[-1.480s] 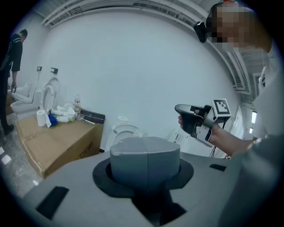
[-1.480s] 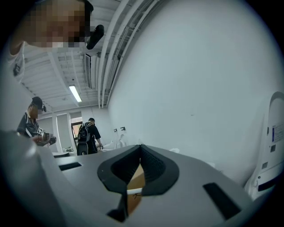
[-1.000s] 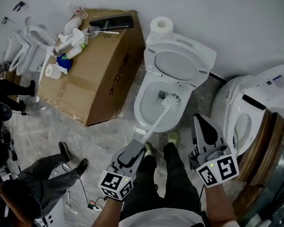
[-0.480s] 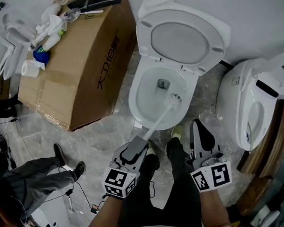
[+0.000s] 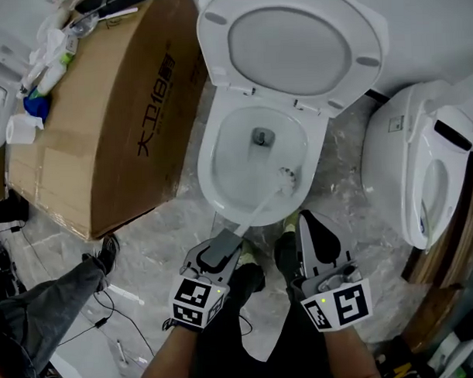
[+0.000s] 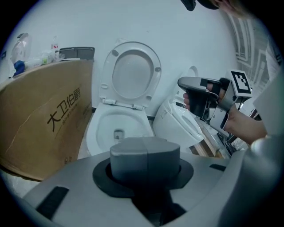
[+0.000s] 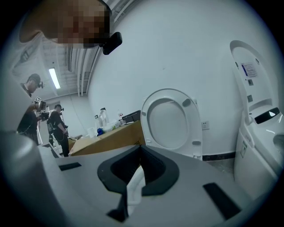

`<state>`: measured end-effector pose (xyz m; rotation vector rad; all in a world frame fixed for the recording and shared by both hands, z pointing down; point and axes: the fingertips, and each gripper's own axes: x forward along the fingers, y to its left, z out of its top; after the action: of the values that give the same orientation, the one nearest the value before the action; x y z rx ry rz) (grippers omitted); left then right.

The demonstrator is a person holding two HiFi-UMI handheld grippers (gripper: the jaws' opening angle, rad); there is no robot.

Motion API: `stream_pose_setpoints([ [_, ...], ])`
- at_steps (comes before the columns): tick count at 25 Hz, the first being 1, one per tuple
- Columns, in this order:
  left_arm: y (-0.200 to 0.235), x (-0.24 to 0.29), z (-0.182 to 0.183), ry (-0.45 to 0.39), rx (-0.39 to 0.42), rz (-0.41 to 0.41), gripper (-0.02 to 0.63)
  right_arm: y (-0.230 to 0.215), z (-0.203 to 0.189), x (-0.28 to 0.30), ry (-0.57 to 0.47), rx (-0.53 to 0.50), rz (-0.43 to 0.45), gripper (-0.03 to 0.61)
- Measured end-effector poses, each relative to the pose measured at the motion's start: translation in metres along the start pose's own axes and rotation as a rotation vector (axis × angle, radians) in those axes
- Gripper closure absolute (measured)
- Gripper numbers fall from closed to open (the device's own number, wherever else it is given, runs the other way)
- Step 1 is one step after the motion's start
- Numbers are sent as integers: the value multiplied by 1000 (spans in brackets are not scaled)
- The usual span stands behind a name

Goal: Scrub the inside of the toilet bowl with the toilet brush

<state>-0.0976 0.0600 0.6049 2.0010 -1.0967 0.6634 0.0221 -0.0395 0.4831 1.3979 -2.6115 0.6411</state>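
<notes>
Toilet brush [image 5: 265, 202] — handle in left gripper [image 5: 227, 239] jaws, head inside bowl [image 5: 206, 176].

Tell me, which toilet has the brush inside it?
The middle toilet, next to the cardboard box. The brush rests in its bowl; the toilet on the right has none.

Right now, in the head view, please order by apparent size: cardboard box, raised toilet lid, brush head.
1. cardboard box, largest, though the frame edge cuts it off
2. raised toilet lid
3. brush head, clearly smallest

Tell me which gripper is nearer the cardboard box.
Left. The left gripper, holding the toilet brush, hangs right of the cardboard box; the right gripper is farther right.
</notes>
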Motion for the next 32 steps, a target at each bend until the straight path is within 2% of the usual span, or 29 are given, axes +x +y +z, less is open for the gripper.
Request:
stream_pose_setpoints([
  [9,11,40,-13,53,40,-36,460,-2,-16,11,0,11,16,563],
  [15,14,61,-6,21,43,-76,462,-3,-21,12,10,21,26,561],
  [20,22,82,16,-13,50,-92,462,-8,-23,18,21,18,27,563],
  [25,25,101,36,-42,46,-76,460,-19,-21,24,26,9,29,563],
  [32,32,117,49,-72,-2,-39,462,-43,-28,45,44,-11,16,562],
])
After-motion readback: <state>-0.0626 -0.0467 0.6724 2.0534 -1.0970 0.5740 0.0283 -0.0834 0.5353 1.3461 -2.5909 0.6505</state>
